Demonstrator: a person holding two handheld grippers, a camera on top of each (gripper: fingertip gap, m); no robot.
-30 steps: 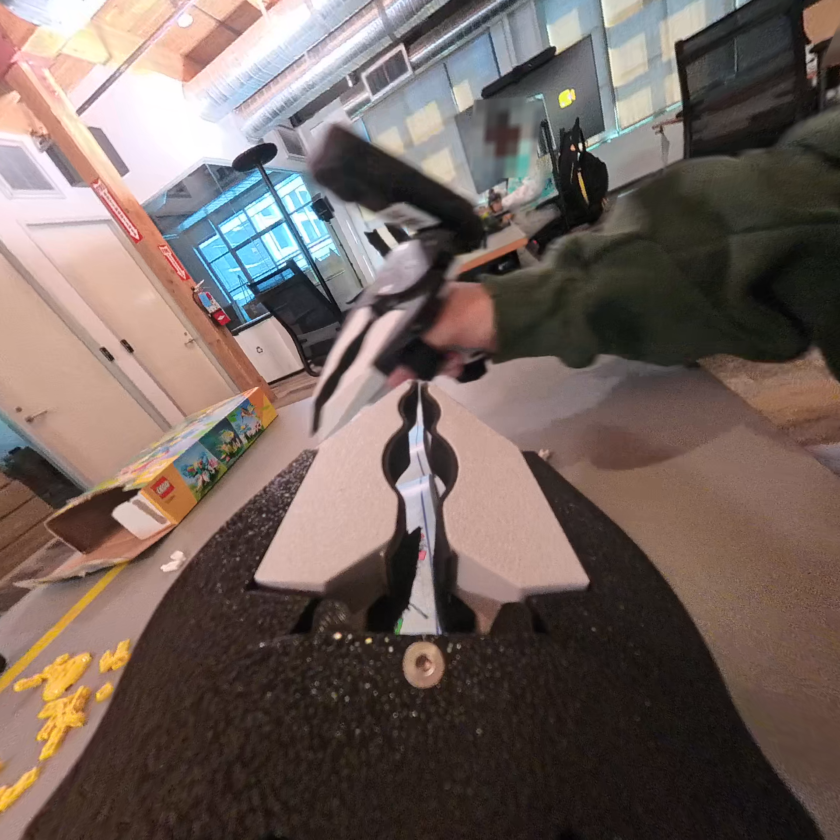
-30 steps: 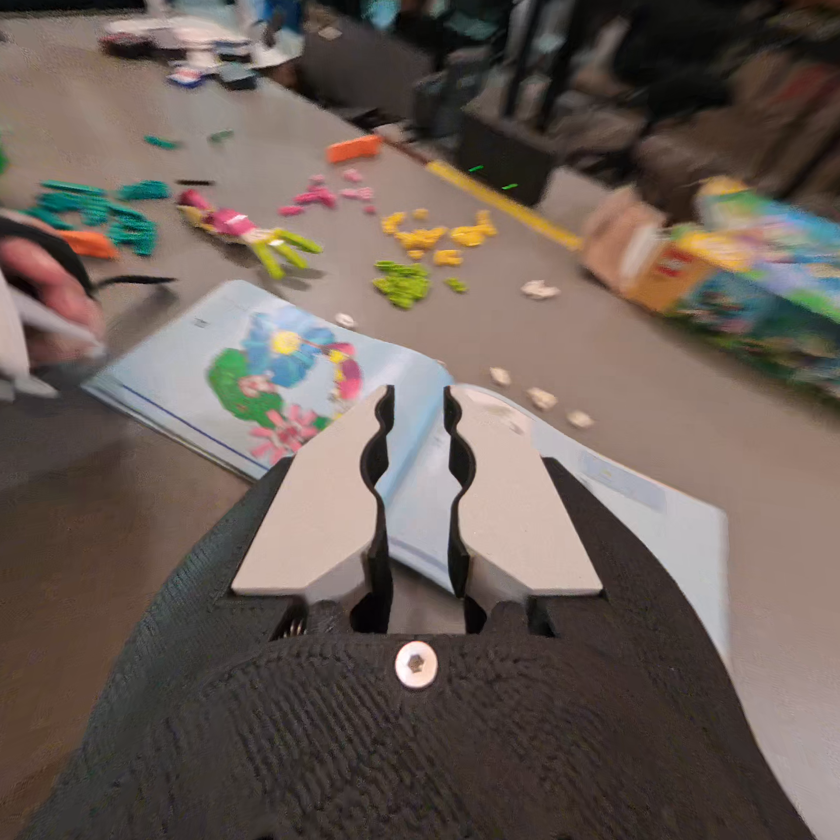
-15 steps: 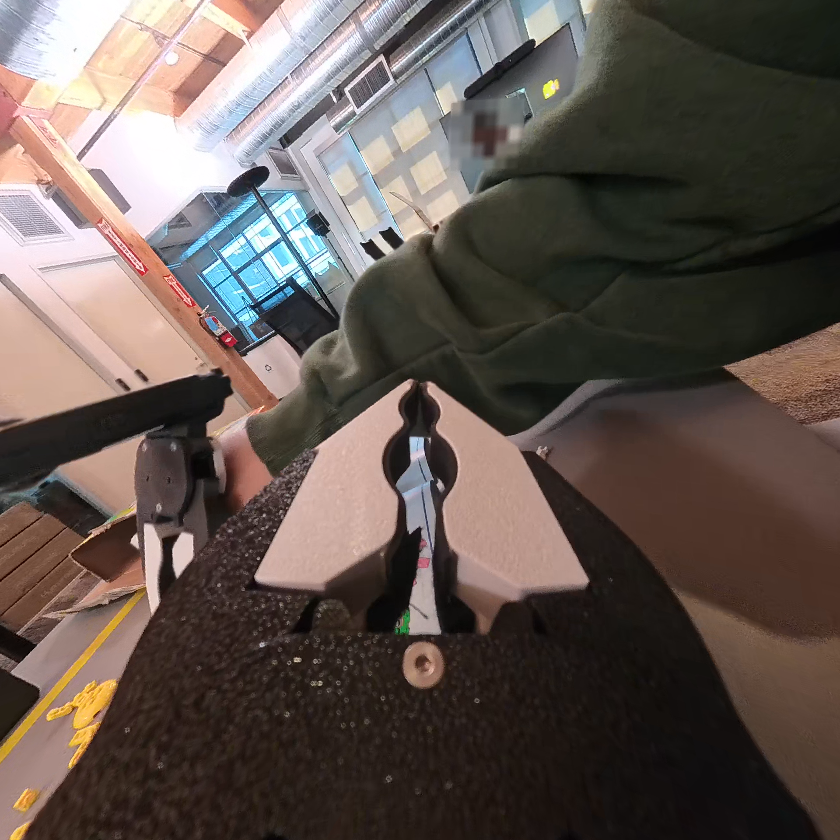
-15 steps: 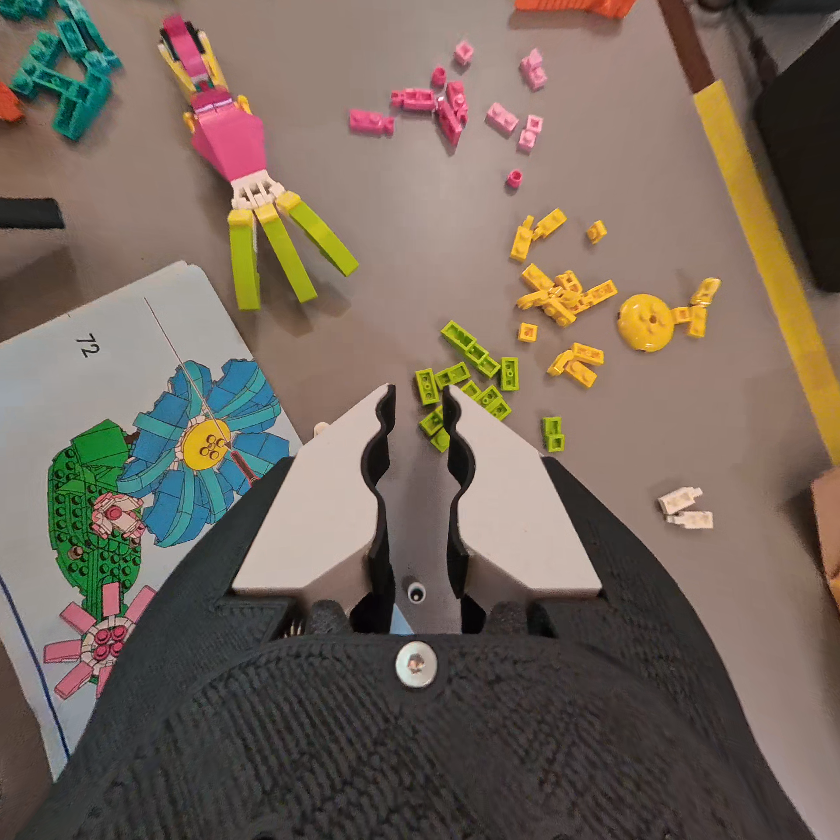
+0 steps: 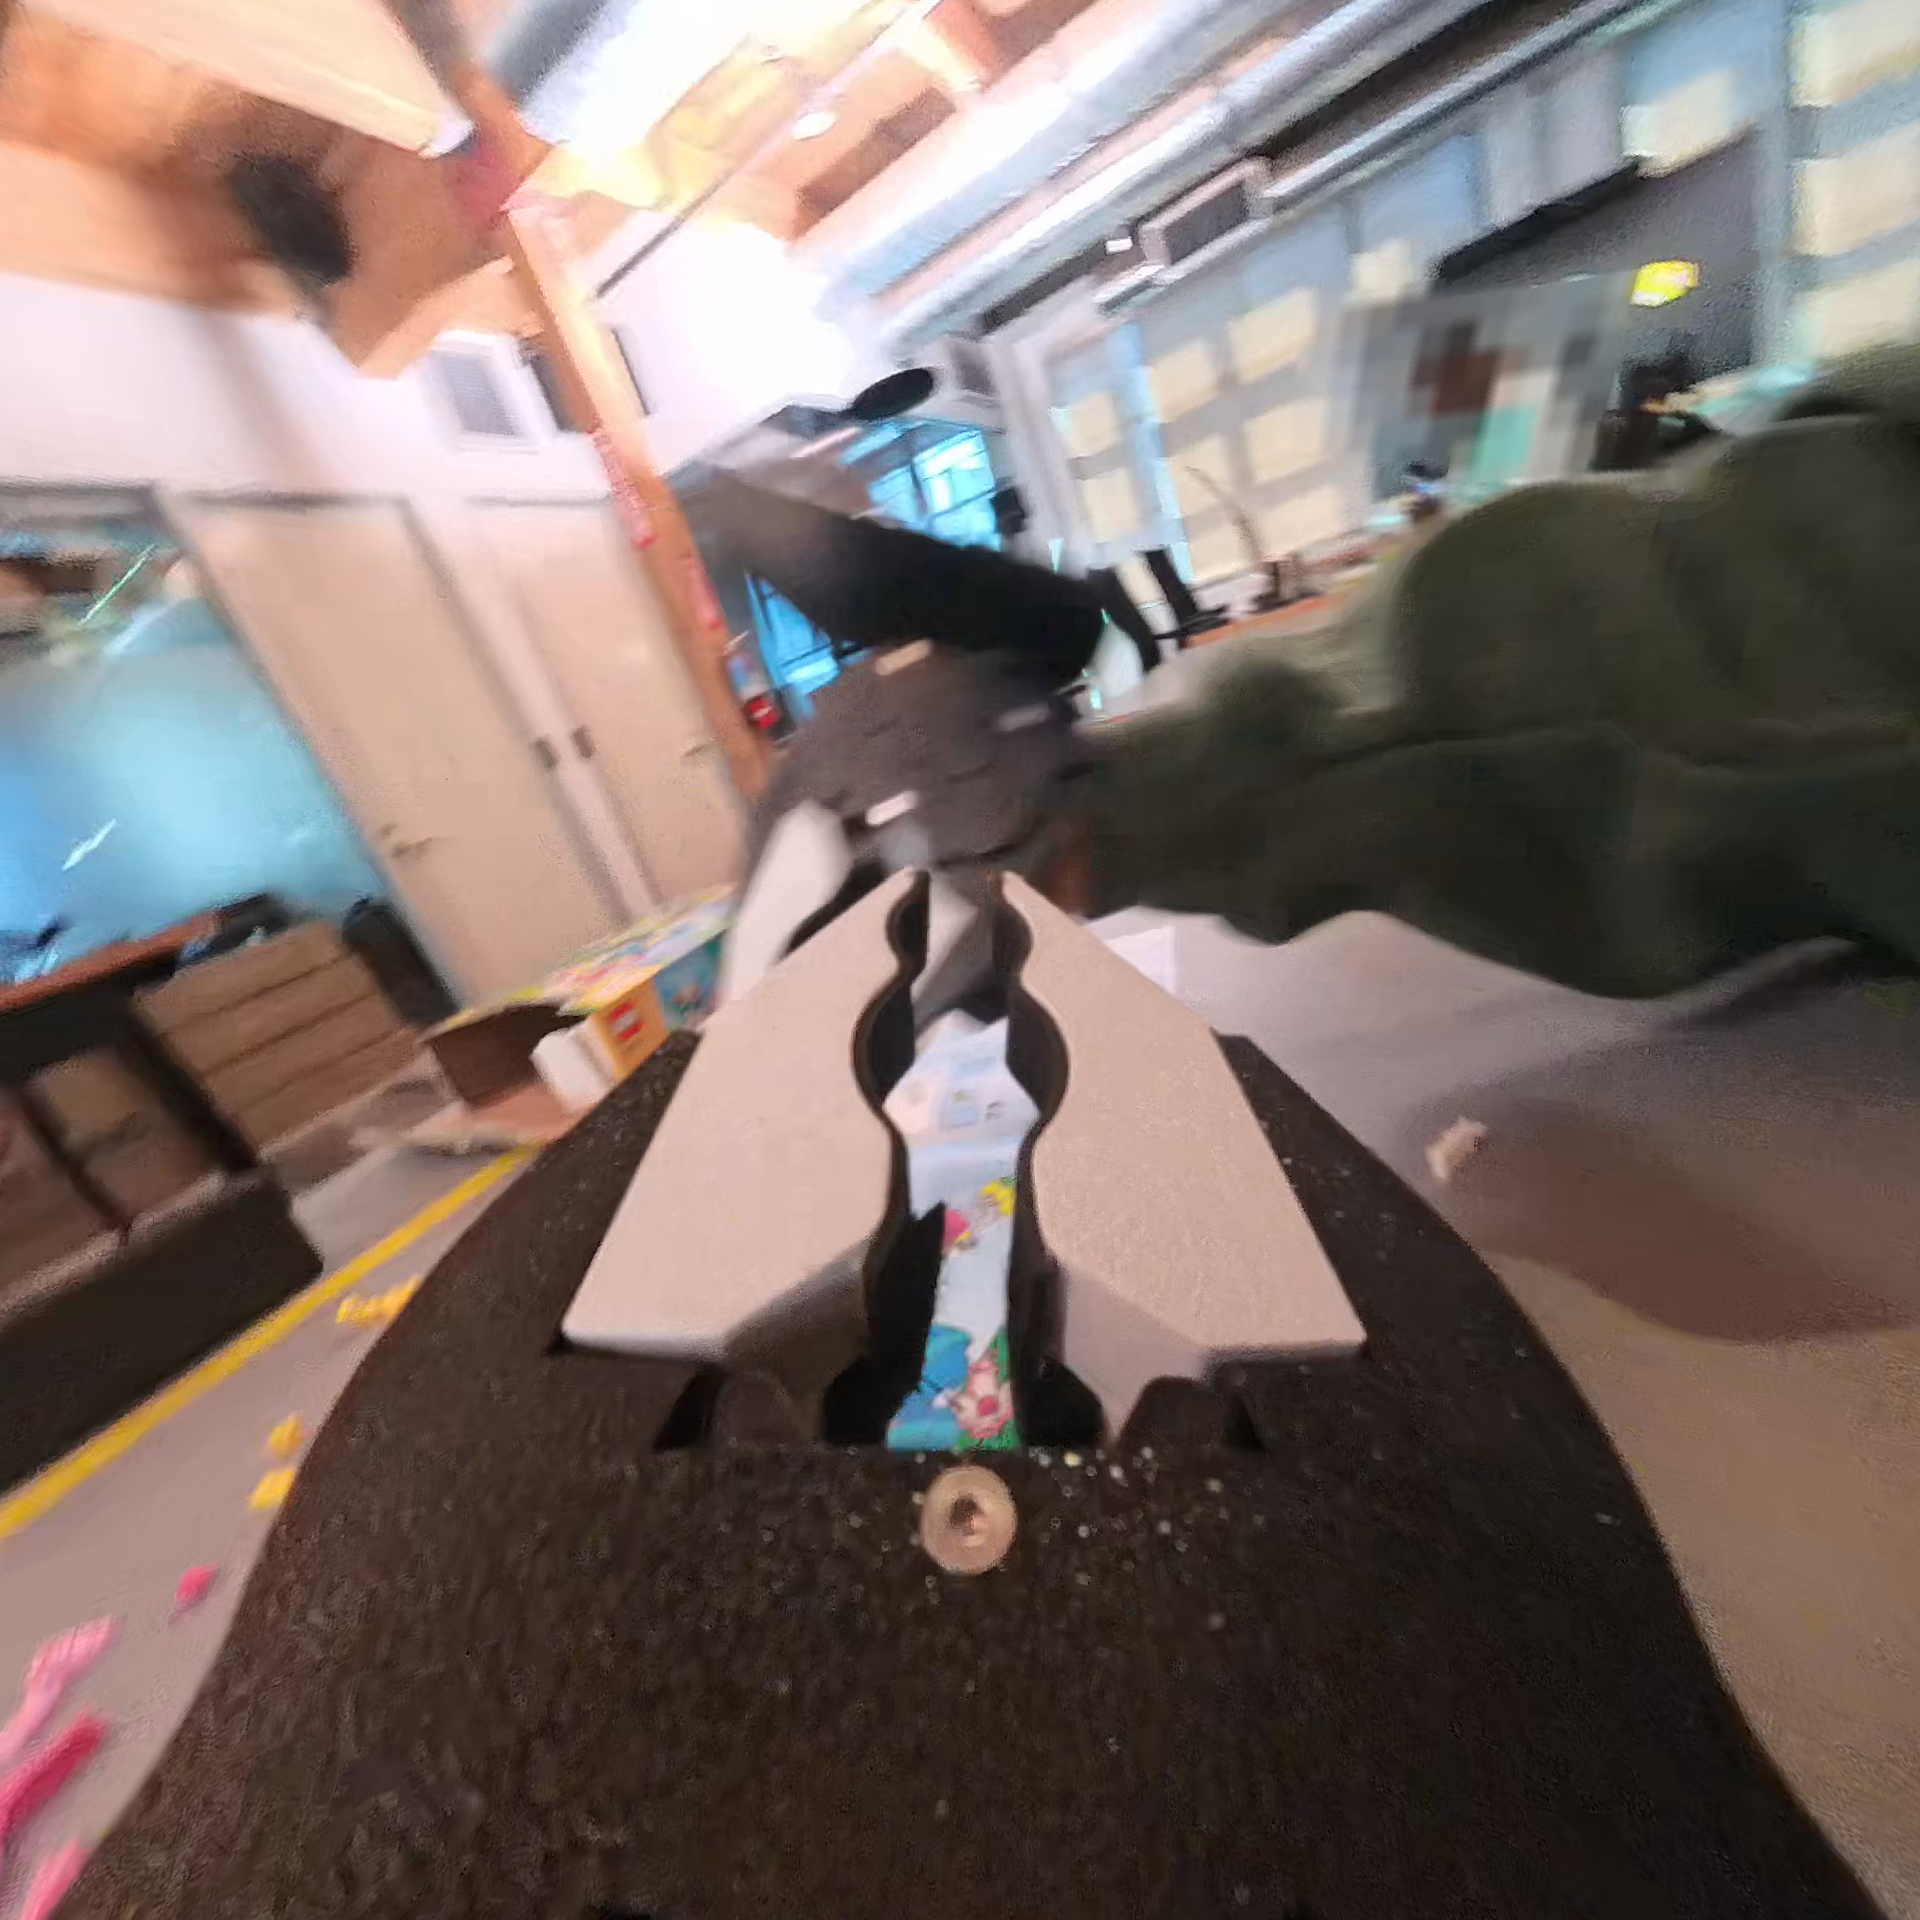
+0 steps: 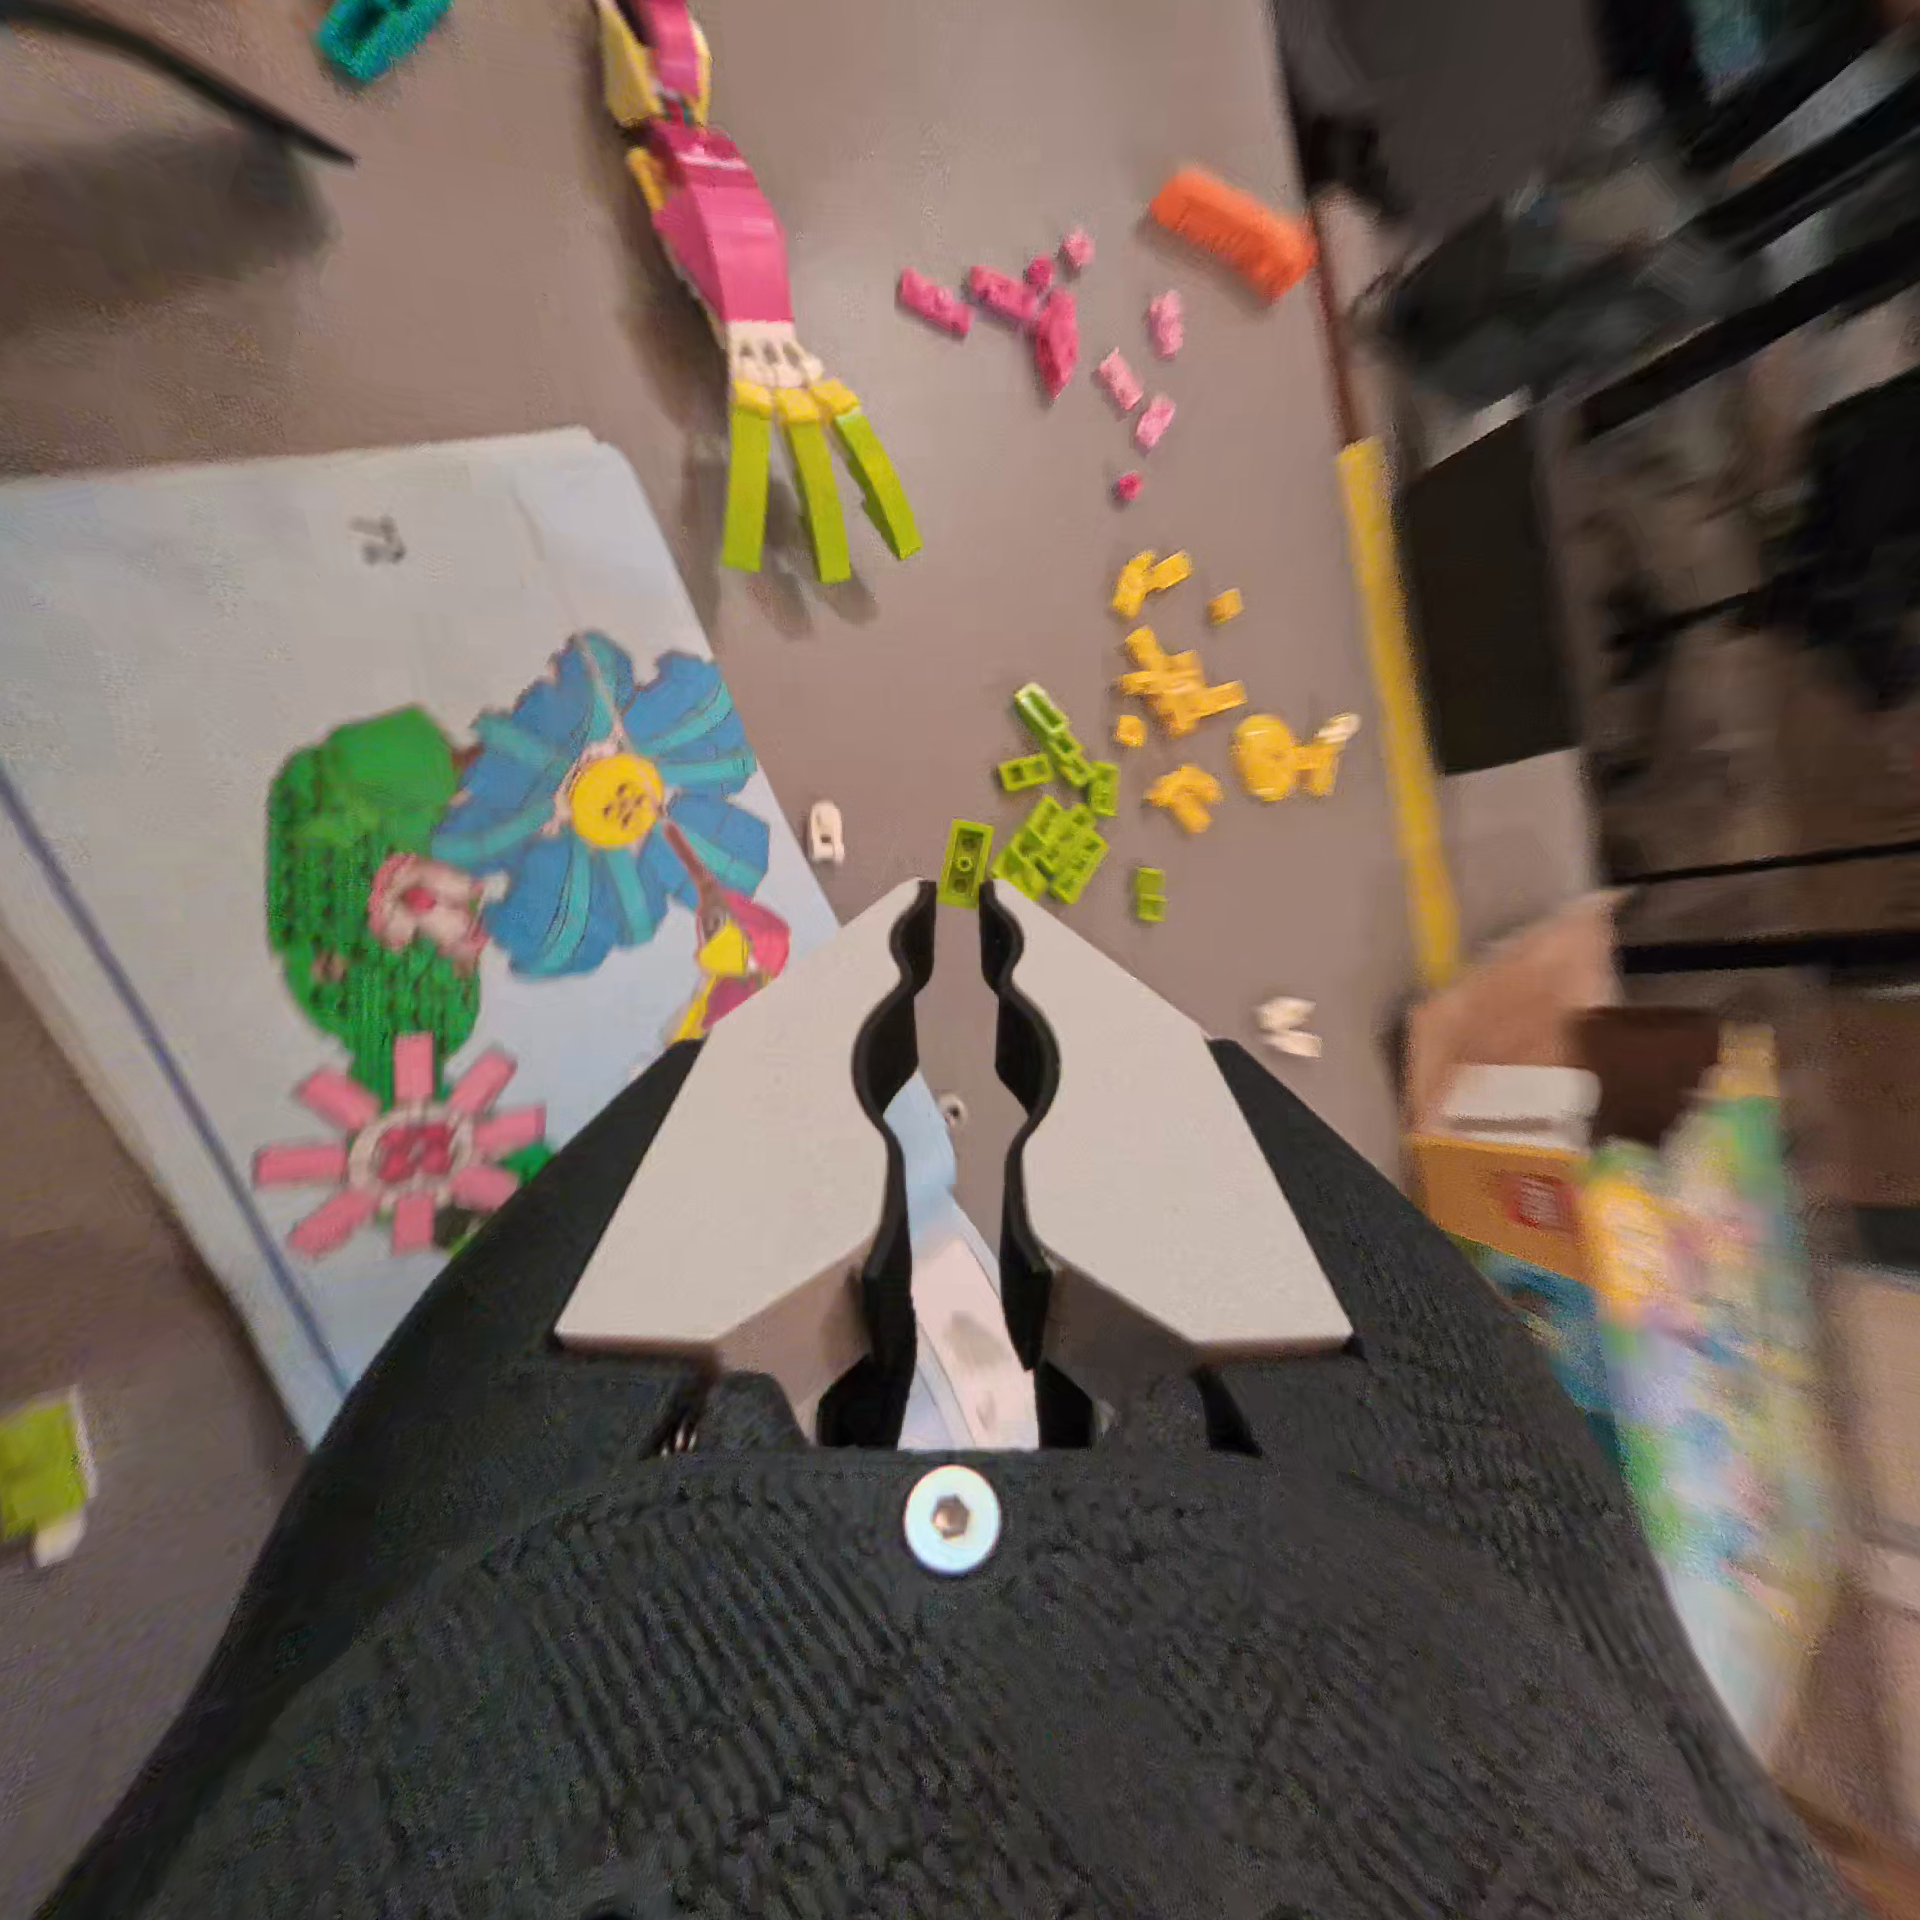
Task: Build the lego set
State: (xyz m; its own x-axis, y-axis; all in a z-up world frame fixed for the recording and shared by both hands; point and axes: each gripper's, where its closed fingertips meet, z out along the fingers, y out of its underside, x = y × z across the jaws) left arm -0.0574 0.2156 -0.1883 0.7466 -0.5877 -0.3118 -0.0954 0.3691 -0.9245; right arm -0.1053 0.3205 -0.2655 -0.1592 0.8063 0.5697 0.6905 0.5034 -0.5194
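Observation:
My left gripper (image 5: 961, 883) is open by a narrow gap, and the instruction booklet (image 5: 961, 1101) shows through it on the grey table. My right gripper (image 6: 958, 894) is open and empty, with its tips just short of a loose lime brick (image 6: 964, 860) at the edge of a lime pile (image 6: 1055, 831). The open booklet (image 6: 312, 623) lies left of the right gripper. A pink and lime built piece (image 6: 769, 353) lies beyond it. The other gripper (image 5: 935, 748) and a green sleeve (image 5: 1558, 748) are blurred ahead in the left wrist view.
Loose yellow pieces (image 6: 1184, 686), pink pieces (image 6: 1039, 312), an orange piece (image 6: 1231, 229) and white bits (image 6: 1288, 1023) lie on the table. A yellow tape line (image 6: 1392, 707) marks the right edge. The set's box (image 6: 1662, 1247) lies at the right, also in the left wrist view (image 5: 634, 997). About 15 cm separates my left fingertips from my right.
My left gripper's fingers, shut on a booklet page before, have parted, and its view has swung. My right gripper has drawn back over the booklet's edge, still pointing at the lime pieces.

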